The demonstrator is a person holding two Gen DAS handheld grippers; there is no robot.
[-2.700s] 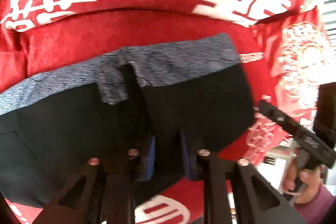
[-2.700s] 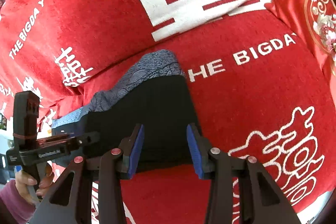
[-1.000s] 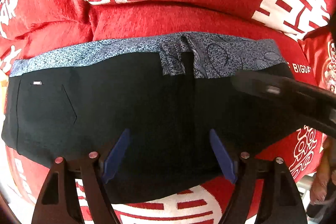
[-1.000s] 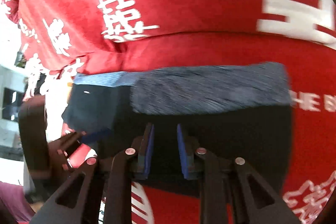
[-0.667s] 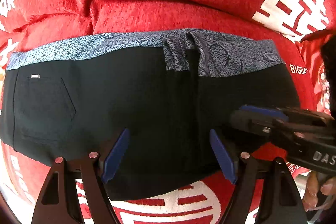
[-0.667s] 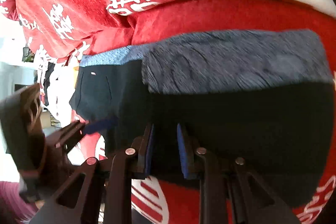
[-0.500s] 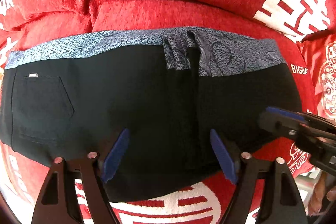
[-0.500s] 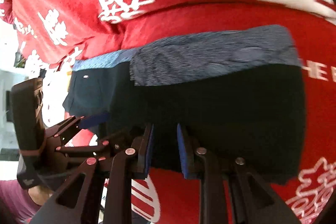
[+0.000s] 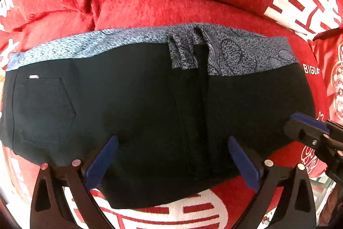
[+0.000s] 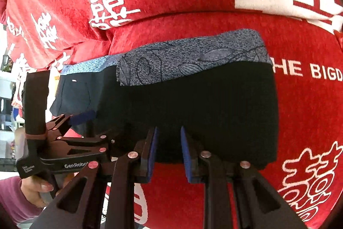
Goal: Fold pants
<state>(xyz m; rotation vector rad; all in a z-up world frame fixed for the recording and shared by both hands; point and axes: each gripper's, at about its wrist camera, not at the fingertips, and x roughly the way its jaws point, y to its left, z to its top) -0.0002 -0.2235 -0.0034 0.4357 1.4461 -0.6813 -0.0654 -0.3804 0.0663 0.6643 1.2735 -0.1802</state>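
Black pants (image 9: 150,104) with a blue-grey patterned waistband lie folded flat on a red cover; they also show in the right wrist view (image 10: 193,104). A back pocket sits at the left end. My left gripper (image 9: 171,156) is wide open over the pants' near edge, holding nothing. My right gripper (image 10: 167,149) has its jaws narrowly apart at the near edge of the pants, with no cloth visibly between the pads. The right gripper's tip shows at the right in the left wrist view (image 9: 308,132).
The red plush cover (image 9: 193,10) with white characters and lettering spreads all round the pants. A red embroidered cushion (image 9: 334,78) lies at the far right. A hand in a pink sleeve (image 10: 32,192) holds the left gripper's handle.
The right gripper has drawn back to the right end of the pants. The left gripper opened earlier and has stayed wide open over the folded pants.
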